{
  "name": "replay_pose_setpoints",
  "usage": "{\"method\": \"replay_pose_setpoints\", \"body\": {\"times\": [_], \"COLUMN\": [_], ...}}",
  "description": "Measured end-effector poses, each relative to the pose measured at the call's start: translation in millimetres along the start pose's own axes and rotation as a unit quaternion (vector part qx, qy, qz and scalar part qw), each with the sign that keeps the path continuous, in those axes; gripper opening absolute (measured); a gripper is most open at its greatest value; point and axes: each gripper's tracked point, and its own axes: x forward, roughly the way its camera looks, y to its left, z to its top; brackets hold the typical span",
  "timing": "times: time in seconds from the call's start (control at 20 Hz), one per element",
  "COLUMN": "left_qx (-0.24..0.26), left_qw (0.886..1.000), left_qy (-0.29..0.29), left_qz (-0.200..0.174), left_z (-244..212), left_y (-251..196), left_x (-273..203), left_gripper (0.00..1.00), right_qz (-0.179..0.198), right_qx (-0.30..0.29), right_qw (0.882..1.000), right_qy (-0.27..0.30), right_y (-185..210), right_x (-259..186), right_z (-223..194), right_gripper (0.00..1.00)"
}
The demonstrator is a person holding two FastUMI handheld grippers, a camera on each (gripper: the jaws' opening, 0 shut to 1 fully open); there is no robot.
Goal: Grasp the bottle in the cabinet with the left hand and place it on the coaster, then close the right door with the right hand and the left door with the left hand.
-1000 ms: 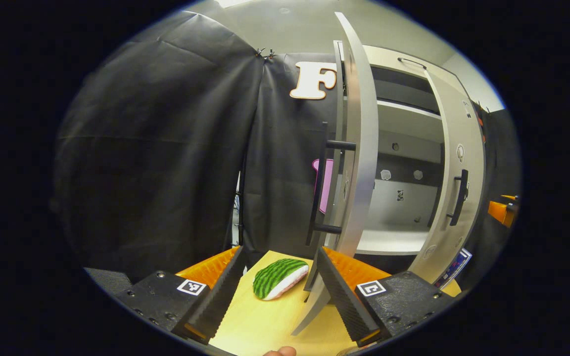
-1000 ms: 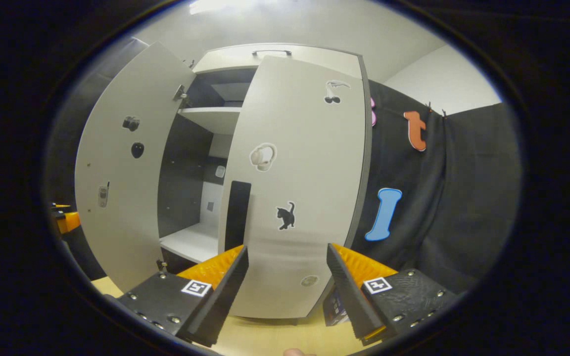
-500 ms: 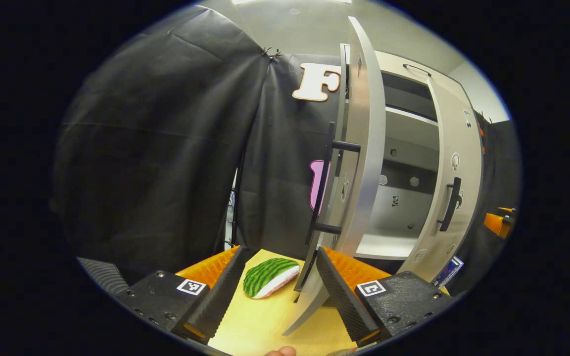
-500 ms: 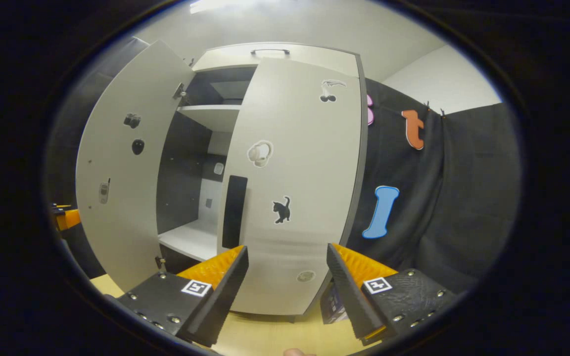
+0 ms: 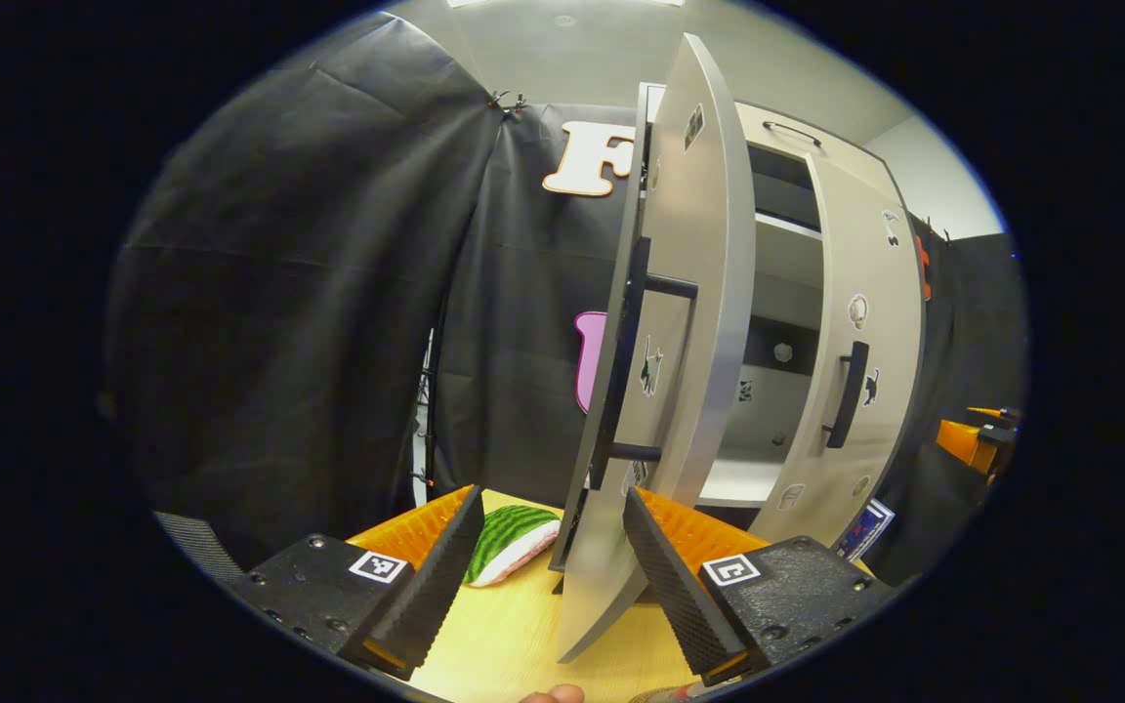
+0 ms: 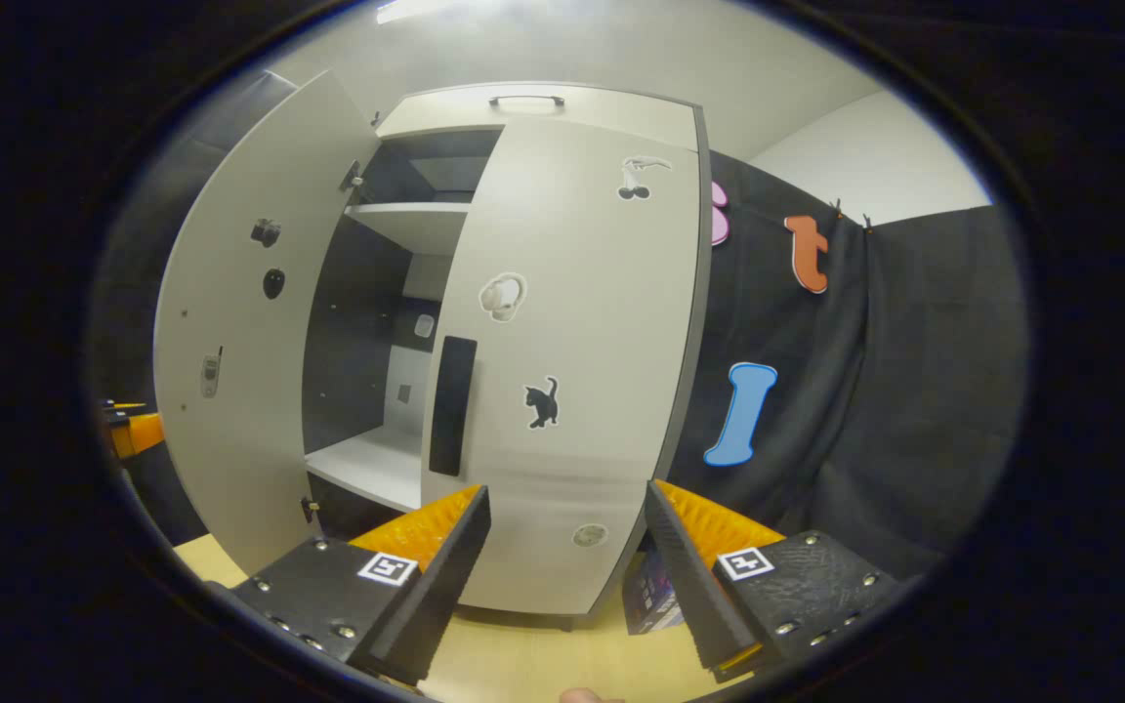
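Cabinet [image 6: 562,107] on desk [image 5: 514,635]: left door [image 5: 689,322] ajar, its lower edge between the spread left tongs [image 5: 548,566], contact unclear. Right door [image 6: 572,371] nearly shut, right tongs [image 6: 567,561] spread before it. Watermelon-patterned coaster [image 5: 509,542] left of left door.

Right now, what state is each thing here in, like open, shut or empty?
Left door: open, swung well out.
Right door: almost shut, a gap left.
Lower shelf: bare where visible.
Left gripper: open, the left door's edge between its fingers.
Right gripper: open, holding nothing.
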Motion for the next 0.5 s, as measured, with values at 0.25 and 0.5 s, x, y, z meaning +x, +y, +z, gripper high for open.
{"method": "replay_pose_setpoints", "body": {"times": [0.25,0.5], "left_qx": [-0.001,0.008], "left_qw": [1.000,1.000], "left_qy": [0.006,0.008], "left_qz": [-0.015,-0.025], "left_z": [-2,-3], "left_y": [-12,-20], "left_x": [1,2], "left_gripper": [0.95,0.95], "right_qz": [-0.009,-0.014], "right_qx": [0.005,0.007], "right_qw": [1.000,1.000], "right_qy": [0.003,0.005], "right_y": [-9,-13], "right_x": [-6,-10], "right_z": [-4,-7], "right_gripper": [0.96,0.96]}}
